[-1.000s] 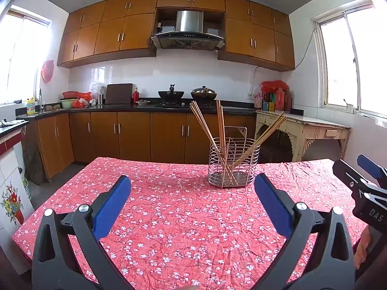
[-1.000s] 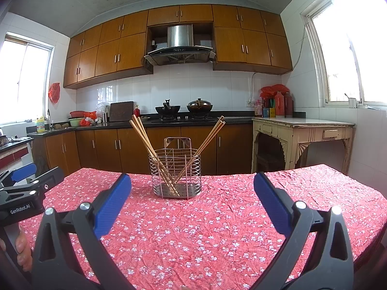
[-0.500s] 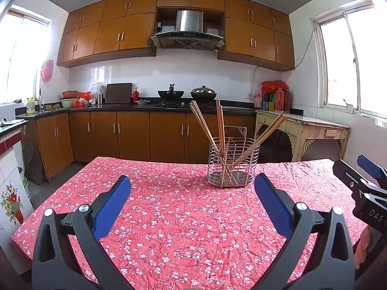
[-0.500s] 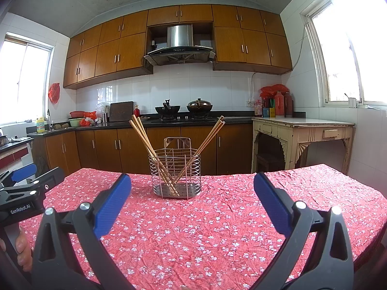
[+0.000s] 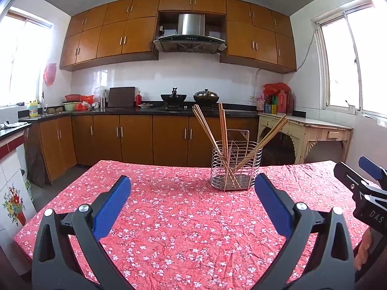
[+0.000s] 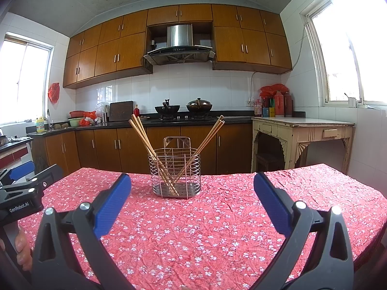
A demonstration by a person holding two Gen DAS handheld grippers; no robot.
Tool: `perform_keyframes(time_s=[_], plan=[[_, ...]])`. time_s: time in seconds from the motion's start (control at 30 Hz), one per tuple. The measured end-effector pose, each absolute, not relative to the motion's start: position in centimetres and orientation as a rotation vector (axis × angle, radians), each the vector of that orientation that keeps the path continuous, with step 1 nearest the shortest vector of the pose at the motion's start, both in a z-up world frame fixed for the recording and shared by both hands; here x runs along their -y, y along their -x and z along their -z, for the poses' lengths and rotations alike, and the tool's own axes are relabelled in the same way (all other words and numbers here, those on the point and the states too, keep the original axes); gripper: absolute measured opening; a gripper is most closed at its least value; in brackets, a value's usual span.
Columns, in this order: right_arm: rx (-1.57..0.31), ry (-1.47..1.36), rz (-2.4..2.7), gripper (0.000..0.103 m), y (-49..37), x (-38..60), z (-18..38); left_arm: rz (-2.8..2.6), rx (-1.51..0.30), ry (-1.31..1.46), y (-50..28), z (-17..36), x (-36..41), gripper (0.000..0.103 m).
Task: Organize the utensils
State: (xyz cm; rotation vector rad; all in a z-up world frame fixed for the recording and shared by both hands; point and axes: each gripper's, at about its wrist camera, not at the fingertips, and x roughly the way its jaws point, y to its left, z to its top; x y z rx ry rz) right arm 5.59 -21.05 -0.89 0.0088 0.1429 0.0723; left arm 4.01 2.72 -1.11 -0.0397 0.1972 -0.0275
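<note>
I am holding my left gripper (image 5: pixel 192 188) spread wide, gripping nothing | my right gripper (image 6: pixel 192 186) gaping wide, empty | wooden chopsticks (image 6: pixel 142 135) are leaning inside the wire utensil holder (image 6: pixel 175 176) standing on the floral tablecloth (image 6: pixel 205 229), well ahead.

The red flowered counter (image 6: pixel 217 229) lies bare between both claws and the wire holder (image 6: pixel 175 172), leaving an unblocked straight path to it. Chopsticks (image 6: pixel 142 135) fan out left and right above the holder's rim, crowding any descent from above. Each side of the holder is open cloth.
</note>
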Motion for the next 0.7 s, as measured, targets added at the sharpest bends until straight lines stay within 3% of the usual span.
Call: perform_keyframes(time_s=[0.7], plan=[[-0.143,-0.010,-0.072,0.099,-5.62,21.07,0.82,0.048,-0.207,0.060,-4.31,1.07,-3.08,0.101]])
